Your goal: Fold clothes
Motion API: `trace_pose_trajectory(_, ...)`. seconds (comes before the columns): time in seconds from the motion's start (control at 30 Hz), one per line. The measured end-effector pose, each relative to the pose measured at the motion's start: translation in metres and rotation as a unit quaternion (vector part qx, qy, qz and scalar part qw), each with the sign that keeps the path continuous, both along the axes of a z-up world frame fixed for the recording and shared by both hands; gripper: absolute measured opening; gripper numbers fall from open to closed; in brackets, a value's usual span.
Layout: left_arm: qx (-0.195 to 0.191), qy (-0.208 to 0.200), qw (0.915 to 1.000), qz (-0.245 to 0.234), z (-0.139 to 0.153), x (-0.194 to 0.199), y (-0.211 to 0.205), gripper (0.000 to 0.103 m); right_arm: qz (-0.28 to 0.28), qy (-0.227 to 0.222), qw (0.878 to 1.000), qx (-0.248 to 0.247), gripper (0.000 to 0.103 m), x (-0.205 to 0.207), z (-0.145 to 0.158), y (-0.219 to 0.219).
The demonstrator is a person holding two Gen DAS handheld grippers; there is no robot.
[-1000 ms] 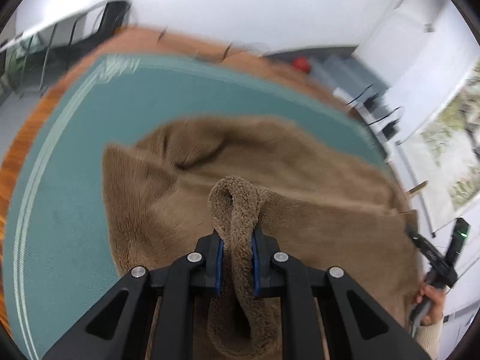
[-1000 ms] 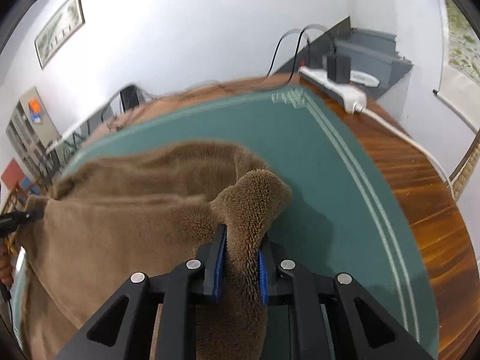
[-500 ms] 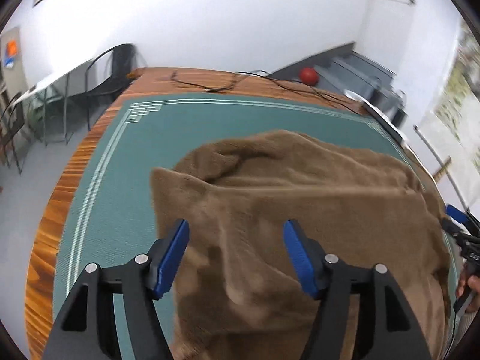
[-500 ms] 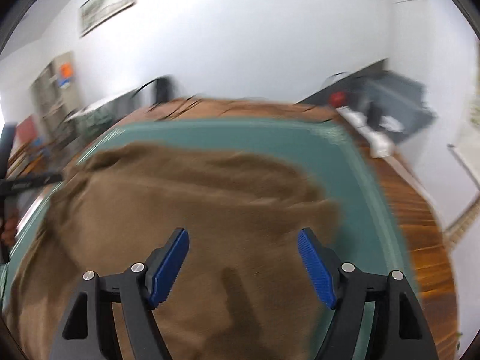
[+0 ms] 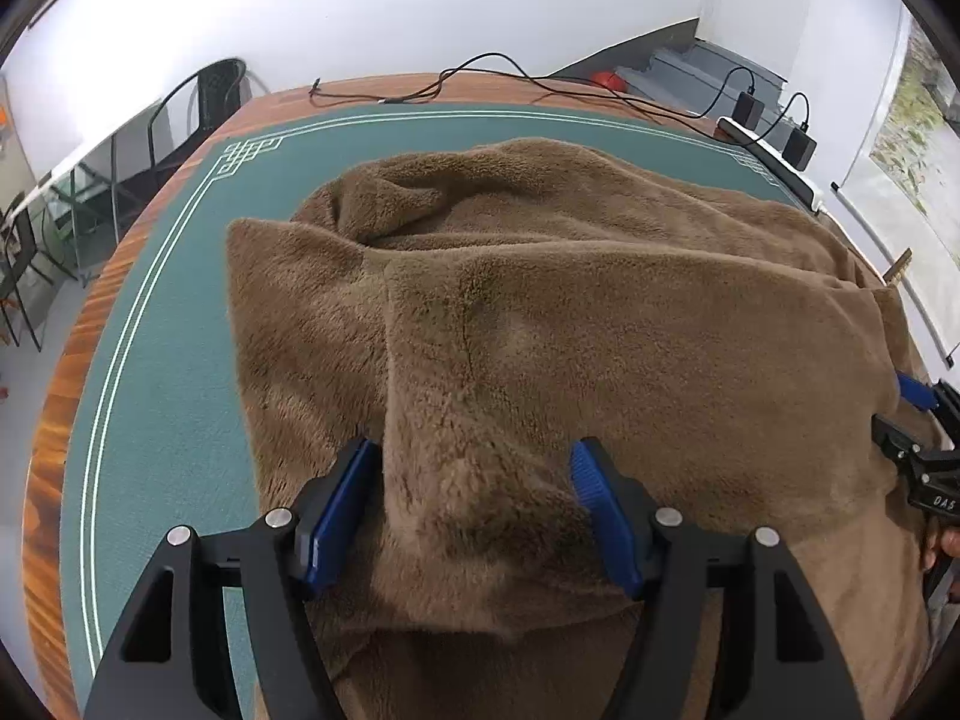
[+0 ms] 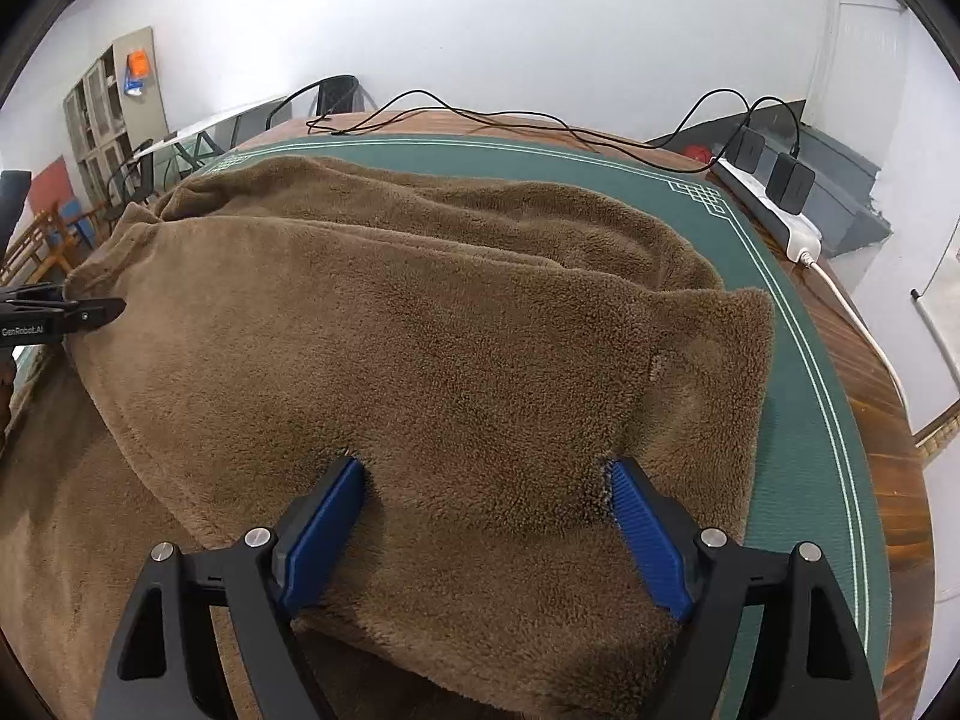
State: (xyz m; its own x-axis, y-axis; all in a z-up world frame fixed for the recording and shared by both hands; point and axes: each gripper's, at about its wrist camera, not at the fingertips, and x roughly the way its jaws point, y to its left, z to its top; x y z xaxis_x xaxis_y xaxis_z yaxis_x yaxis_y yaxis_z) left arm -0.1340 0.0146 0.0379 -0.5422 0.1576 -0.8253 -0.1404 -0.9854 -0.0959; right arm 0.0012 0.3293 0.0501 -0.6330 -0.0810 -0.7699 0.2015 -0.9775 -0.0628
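Observation:
A brown fleece garment (image 5: 540,312) lies folded over on the green mat (image 5: 168,360). In the right wrist view the same fleece (image 6: 420,330) shows its folded top layer with a corner at the right. My left gripper (image 5: 474,450) hovers open over the near left part, with fleece below and between its blue pads but no grip on it. My right gripper (image 6: 485,468) stands wide over the near right part. Its jaws are opening and its pads are off the cloth. Each gripper shows at the edge of the other's view, the right gripper (image 5: 906,420) and the left gripper (image 6: 84,315).
The mat covers a wooden table (image 5: 54,420). Black cables (image 5: 480,78) run along the far edge. A white power strip (image 6: 774,216) with plugged chargers lies at the far right. A chair (image 5: 210,96) and shelves (image 6: 114,114) stand beyond the table.
Both grippers were shut on bunched folds of fleece a second ago. They have let go and opened, and the released cloth now lies flat on the garment.

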Motion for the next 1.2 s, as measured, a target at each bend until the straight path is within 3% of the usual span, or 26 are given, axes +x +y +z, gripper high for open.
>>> trace_pose_trajectory(0.3, 0.033, 0.014, 0.9990, -0.027, 0.030, 0.091, -0.022, 0.077, 0.078, 0.031, 0.995, -0.054, 0.085, 0.095, 0.050, -0.020)
trace_pose_trajectory(0.5, 0.019, 0.003, 0.9983, -0.054, 0.021, 0.160, -0.025, 0.078, 0.141, -0.010, 0.989, -0.033, 0.085, 0.170, 0.025, -0.048)
trace_pose_trajectory(0.67, 0.007, -0.014, 0.9977, -0.066, -0.001, 0.189, -0.013, 0.078, 0.149, -0.036, 0.986, 0.059, 0.085, 0.199, -0.011, -0.071)
trace_pose_trajectory(0.83, -0.004, -0.016, 0.9979, -0.062, -0.015, 0.199, -0.006, 0.078, 0.121, -0.052, 0.991, 0.009, 0.088, 0.196, -0.018, -0.059)
trace_pose_trajectory(0.9, 0.000, -0.013, 0.9983, -0.057, -0.012, 0.202, -0.008, 0.078, 0.114, -0.046, 0.992, -0.007, 0.092, 0.194, -0.020, -0.053)
trace_pose_trajectory(1.03, 0.005, 0.006, 0.9987, -0.050, 0.000, 0.219, -0.019, 0.078, 0.095, -0.009, 0.995, 0.007, 0.092, 0.204, -0.012, -0.055)
trace_pose_trajectory(1.2, -0.028, 0.056, 0.9968, -0.049, 0.017, 0.261, -0.035, 0.078, 0.097, 0.066, 0.993, -0.029, 0.092, 0.243, 0.018, -0.041)
